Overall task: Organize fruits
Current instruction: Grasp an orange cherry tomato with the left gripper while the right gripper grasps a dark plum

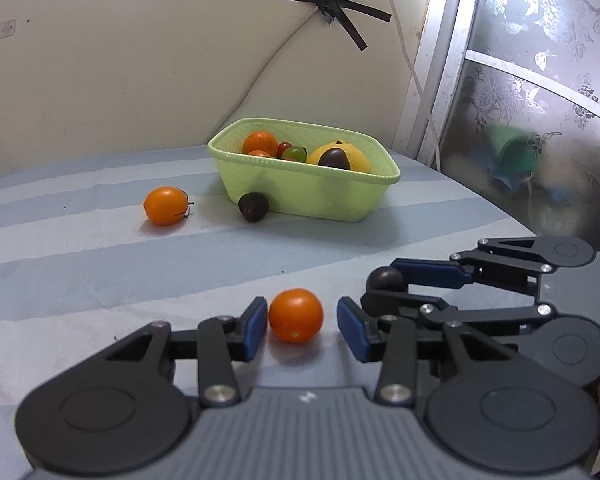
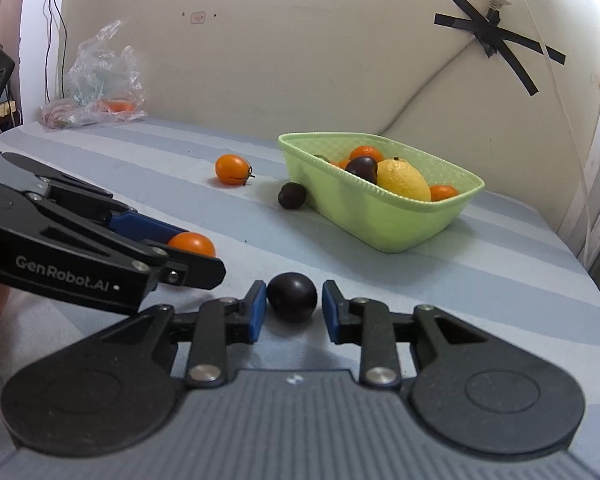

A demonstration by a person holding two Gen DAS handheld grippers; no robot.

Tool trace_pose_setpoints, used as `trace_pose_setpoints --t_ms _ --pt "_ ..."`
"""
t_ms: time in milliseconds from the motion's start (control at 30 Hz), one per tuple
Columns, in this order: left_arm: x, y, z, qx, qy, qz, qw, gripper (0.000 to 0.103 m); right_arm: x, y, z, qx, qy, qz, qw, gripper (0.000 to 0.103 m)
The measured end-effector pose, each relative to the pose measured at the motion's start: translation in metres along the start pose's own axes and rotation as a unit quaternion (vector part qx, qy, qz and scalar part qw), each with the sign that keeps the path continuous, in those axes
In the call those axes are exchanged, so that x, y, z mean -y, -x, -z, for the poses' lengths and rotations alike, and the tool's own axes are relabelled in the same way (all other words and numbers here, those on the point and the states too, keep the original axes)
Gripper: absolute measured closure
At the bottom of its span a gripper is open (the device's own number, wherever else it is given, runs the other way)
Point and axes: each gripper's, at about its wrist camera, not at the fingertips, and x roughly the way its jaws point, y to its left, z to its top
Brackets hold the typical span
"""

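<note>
Left gripper is released: an orange tomato rests on the striped cloth between its pads, a gap showing on the right. Right gripper is likewise released around a dark tomato. The green basket with fruit stands beyond, another dark fruit touching its wall

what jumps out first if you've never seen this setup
The light green basket of fruit stands at the back of the striped cloth, a big yellow lemon on top. Up front, the left tongs straddle a small orange tomato and the right tongs straddle a dark plum-coloured one, neither squeezed.
</note>
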Motion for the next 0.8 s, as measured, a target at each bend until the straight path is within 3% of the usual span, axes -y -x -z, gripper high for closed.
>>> trace_pose_setpoints --t_ms 167,800 --pt "-0.0002 0.0011 0.0014 0.002 0.003 -0.003 1.0000 0.073 0.0003 -0.0008 0.0003 -0.001 -0.001 -0.004 1.000 0.072" --pt "-0.0002 0.0034 0.0026 0.003 0.004 -0.003 1.0000 0.073 0.0011 -0.0010 0.0008 0.002 -0.004 0.011 1.000 0.073"
